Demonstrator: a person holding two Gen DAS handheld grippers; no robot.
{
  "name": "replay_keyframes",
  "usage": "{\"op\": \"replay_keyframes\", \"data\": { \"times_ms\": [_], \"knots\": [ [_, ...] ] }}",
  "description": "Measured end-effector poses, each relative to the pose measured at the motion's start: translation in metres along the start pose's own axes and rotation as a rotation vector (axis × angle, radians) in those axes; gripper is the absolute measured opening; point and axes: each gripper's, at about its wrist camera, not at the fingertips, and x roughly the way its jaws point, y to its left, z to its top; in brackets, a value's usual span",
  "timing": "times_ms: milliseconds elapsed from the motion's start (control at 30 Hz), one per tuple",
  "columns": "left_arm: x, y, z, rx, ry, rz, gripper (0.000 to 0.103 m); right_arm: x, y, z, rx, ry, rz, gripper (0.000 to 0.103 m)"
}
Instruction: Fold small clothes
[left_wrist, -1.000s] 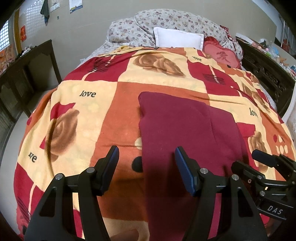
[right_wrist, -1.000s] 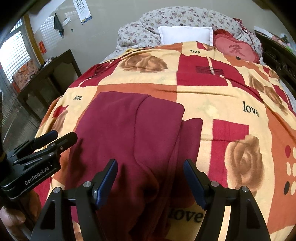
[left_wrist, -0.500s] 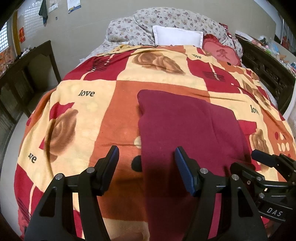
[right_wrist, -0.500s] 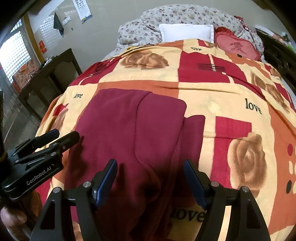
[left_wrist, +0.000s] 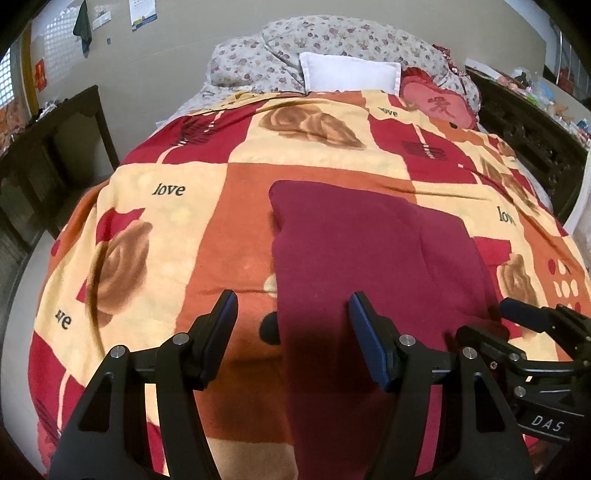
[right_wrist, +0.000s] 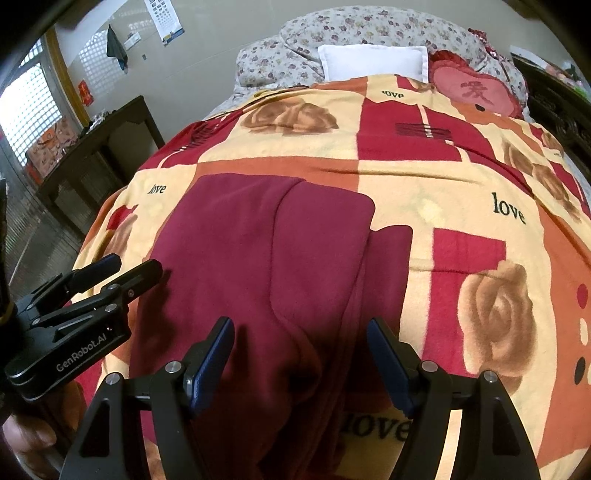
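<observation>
Maroon garment (right_wrist: 258, 266) flat on bed blanket (left_wrist: 155, 236), one side flap already folded over middle. My left gripper (left_wrist: 291, 332) and right gripper (right_wrist: 299, 354) hover over near end, fingers spread, holding nothing. Guessing halfway-ish: lengthwise folds left, near end hanging off bed.

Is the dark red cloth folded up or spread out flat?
Partly folded. The dark red cloth lies on the blanket with one layer doubled over another, its edge showing as a seam.
</observation>
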Motion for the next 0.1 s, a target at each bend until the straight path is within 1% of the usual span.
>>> {"op": "replay_keyframes", "data": {
  "times_ms": [100],
  "knots": [
    [-0.0019,0.0022,0.0009,-0.007,-0.011,-0.006,0.063,0.0010,0.0008,-0.0007,-0.003,0.005,0.002,0.072]
  ]
}}
